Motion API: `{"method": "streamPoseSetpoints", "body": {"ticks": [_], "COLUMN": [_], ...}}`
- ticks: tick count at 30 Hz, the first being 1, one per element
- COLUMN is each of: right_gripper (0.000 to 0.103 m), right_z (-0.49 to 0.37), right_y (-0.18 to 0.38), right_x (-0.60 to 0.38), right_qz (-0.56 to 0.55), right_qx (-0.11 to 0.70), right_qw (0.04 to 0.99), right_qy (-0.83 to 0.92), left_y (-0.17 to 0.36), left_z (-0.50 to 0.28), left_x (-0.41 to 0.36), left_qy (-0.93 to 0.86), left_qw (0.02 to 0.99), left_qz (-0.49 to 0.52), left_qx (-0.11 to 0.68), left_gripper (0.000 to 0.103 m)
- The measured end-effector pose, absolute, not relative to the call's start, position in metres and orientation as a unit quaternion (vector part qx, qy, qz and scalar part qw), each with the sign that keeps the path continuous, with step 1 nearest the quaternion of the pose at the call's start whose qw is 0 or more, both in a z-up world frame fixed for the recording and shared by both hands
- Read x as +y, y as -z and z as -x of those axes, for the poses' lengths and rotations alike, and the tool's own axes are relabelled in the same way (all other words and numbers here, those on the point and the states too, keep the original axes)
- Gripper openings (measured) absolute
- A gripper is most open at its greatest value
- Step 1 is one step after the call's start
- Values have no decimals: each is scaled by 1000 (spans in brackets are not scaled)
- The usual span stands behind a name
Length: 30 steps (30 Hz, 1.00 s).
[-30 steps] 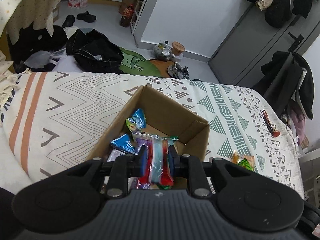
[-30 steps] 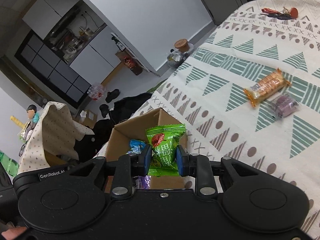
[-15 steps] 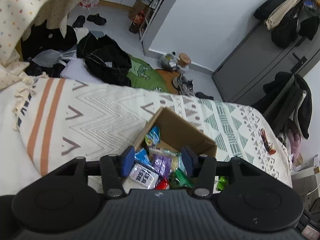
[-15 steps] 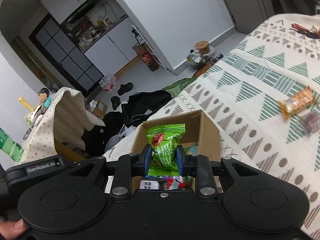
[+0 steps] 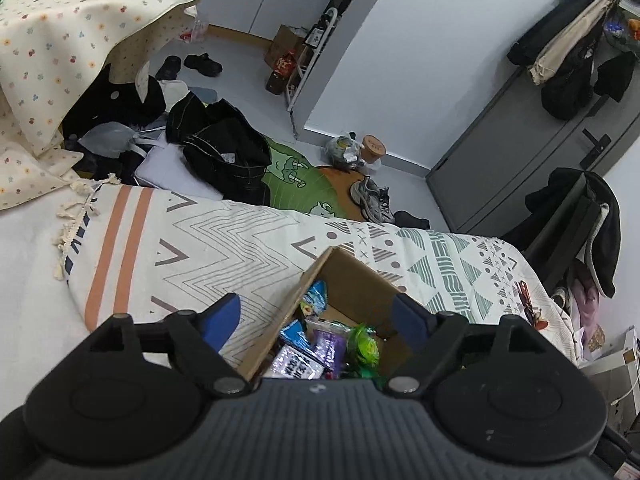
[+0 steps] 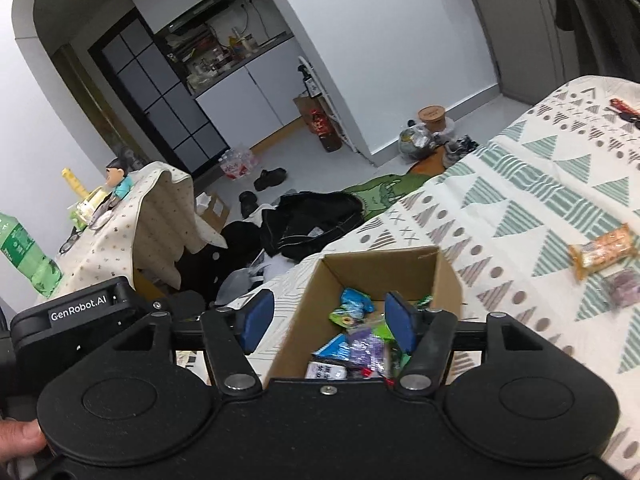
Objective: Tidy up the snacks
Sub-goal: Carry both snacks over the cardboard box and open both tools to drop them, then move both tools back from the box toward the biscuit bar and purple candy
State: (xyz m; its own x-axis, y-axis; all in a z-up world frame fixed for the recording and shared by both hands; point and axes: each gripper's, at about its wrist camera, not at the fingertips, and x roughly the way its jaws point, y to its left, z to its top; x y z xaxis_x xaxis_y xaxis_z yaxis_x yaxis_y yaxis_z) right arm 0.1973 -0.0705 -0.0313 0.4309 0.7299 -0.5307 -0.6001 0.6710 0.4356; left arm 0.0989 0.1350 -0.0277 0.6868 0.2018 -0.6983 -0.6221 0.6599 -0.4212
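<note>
Both grippers now empty over the cardboard box (image 6: 380,268).
Left gripper (image 5: 318,318) and right gripper (image 6: 328,320) have spread apart, their packets dropped inside; two snacks remain on the blanket (image 6: 540,184) at 3 o'clock: orange packet (image 6: 604,246), purple packet (image 6: 622,284).

Brown cardboard box (image 6: 380,268) on a cream blanket (image 6: 540,184) patterned with green striped triangles and grey dots.

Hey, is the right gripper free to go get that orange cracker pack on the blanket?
Probably yes. The right gripper is open and empty above the box, and the cracker pack lies in the open on the blanket to its right, with only a purple snack beside it.
</note>
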Motion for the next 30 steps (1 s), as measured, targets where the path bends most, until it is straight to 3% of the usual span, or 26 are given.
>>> {"method": "streamPoseSetpoints", "body": {"ticks": [18,27,30], "right_gripper": [75,87,95], "right_z": [-222,-230,-231], "right_y": [45,64,67], "right_x": [-211,-253,-259], "right_qz": [-127,-161,-161], "right_qx": [349,353,354], "right_qw": [882,884,884], "right_qy": [-291,-262,-257], "left_y": [22,28,33], "left_z": [-123,-148,-156], "left_x": [58,12,-1], "left_qy": [-204,-184,-179], "left_qw": [872,883,884], "left_qz": [292,250,240], "left_qx": [335,352,358], "left_gripper": [89,94,95]}}
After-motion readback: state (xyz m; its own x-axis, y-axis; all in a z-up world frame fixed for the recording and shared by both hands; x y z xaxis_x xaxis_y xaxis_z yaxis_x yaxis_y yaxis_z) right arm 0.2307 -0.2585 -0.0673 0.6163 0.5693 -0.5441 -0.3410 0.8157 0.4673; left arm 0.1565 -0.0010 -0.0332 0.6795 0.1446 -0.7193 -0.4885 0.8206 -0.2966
